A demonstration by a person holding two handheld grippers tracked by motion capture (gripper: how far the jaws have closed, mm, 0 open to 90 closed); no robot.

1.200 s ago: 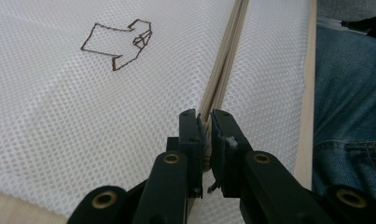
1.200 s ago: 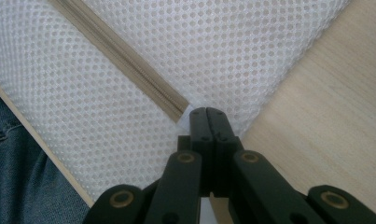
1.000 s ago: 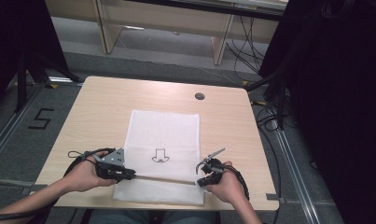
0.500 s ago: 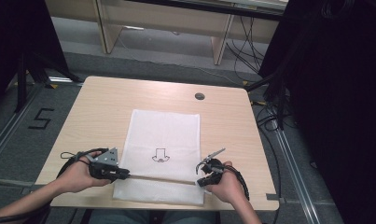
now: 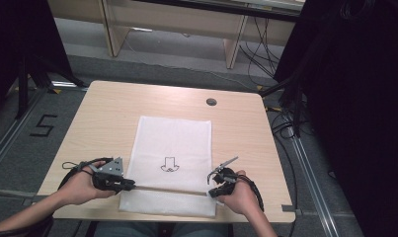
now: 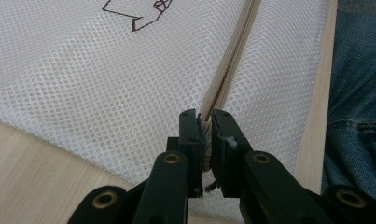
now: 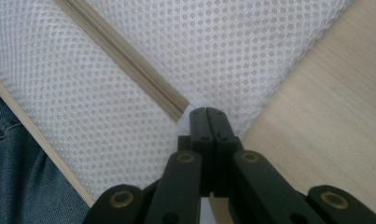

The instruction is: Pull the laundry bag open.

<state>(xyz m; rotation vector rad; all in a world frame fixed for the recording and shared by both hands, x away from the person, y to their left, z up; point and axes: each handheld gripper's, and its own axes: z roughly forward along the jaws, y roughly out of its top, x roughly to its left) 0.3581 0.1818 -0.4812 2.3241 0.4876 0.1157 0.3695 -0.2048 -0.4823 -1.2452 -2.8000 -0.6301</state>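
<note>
A white mesh bag [image 5: 173, 148] lies flat on the wooden table [image 5: 102, 113] in front of me, with a tan zipper [image 5: 167, 190] running across near my edge. My left gripper [image 6: 205, 122] pinches the zipper's pull at the left end. My right gripper [image 7: 207, 115], jaws pressed together, clamps the bag's edge at the zipper's right end.

Right gripper [image 7: 208, 113] jaws fully closed, pinching the white mesh bag [image 7: 106, 112] at the end of its beige zipper [image 7: 129, 60] — zipper runs diagonally up-left. Wooden table [image 7: 325, 121] at right, denim-clad leg [image 7: 17, 177] lower left.
</note>
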